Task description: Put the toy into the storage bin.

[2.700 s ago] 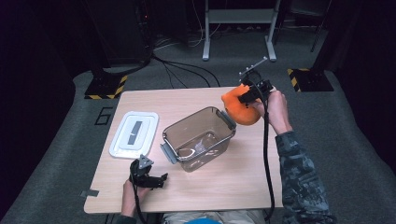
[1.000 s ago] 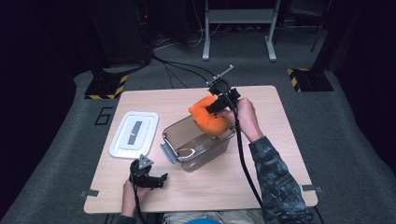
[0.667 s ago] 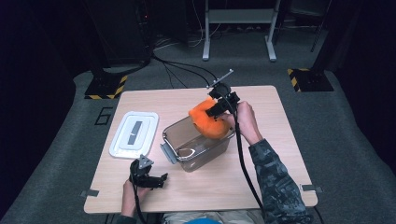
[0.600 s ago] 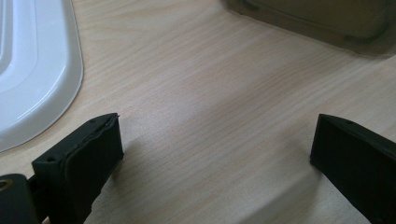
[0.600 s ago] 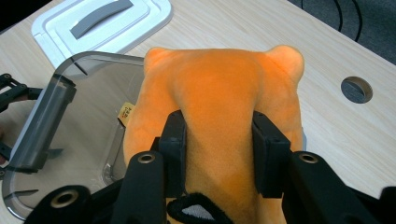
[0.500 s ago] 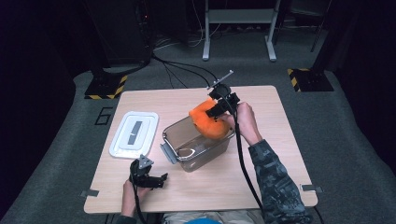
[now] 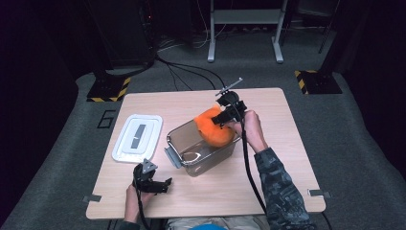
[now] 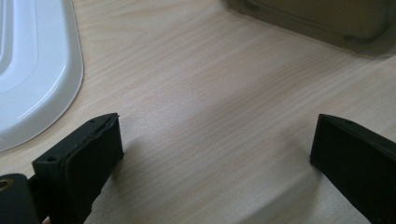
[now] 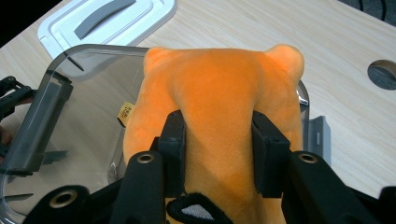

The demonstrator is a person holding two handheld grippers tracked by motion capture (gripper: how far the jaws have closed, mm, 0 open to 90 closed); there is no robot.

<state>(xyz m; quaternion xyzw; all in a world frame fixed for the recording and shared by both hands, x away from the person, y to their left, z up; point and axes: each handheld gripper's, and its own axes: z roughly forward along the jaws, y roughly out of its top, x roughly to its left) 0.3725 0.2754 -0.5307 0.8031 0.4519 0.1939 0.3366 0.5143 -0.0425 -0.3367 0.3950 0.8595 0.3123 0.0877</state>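
Over the clear plastic bin mid-worktop, the right gripper squeezes a soft, bright orange plush toy with rounded ears. The left gripper rests wide open, holding nothing.

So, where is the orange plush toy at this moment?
In the high view, the orange plush toy is right of the table's centre, pinched in the right tongs at the far right end of the clear container, partly inside it.
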